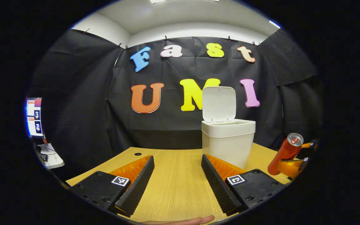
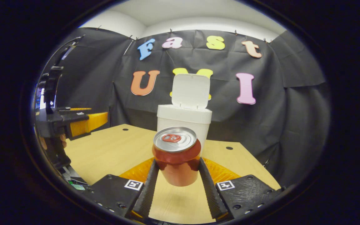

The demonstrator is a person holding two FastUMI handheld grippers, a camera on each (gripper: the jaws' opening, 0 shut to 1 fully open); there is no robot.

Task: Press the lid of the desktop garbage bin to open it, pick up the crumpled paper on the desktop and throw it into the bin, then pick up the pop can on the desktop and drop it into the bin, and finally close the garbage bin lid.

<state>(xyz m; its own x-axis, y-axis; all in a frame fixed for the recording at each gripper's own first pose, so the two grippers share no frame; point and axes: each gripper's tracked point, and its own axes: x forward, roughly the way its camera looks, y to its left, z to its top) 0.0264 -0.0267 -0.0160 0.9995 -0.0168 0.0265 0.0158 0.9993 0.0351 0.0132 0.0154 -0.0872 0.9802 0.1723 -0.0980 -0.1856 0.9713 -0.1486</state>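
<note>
The white desktop bin (image 1: 228, 140) stands on the wooden table with its lid (image 1: 219, 104) flipped up. In the right gripper view the bin (image 2: 184, 120) sits straight ahead, lid (image 2: 190, 91) raised. A red pop can (image 2: 177, 156) with a silver top is held off the table between both fingers of my right gripper (image 2: 176, 170), a little in front of the bin. The left gripper view has that can (image 1: 285, 153) tilted at the far right, right of the bin. My left gripper (image 1: 177, 168) stands open over the table, nothing between its fingers.
The wooden table (image 1: 177, 187) has cable holes (image 2: 229, 148) near its back edge. A monitor (image 1: 33, 117) and a white device (image 1: 51, 156) sit off to the left of the table. The left gripper (image 2: 73, 123) and the hand holding it appear at the left of the right gripper view.
</note>
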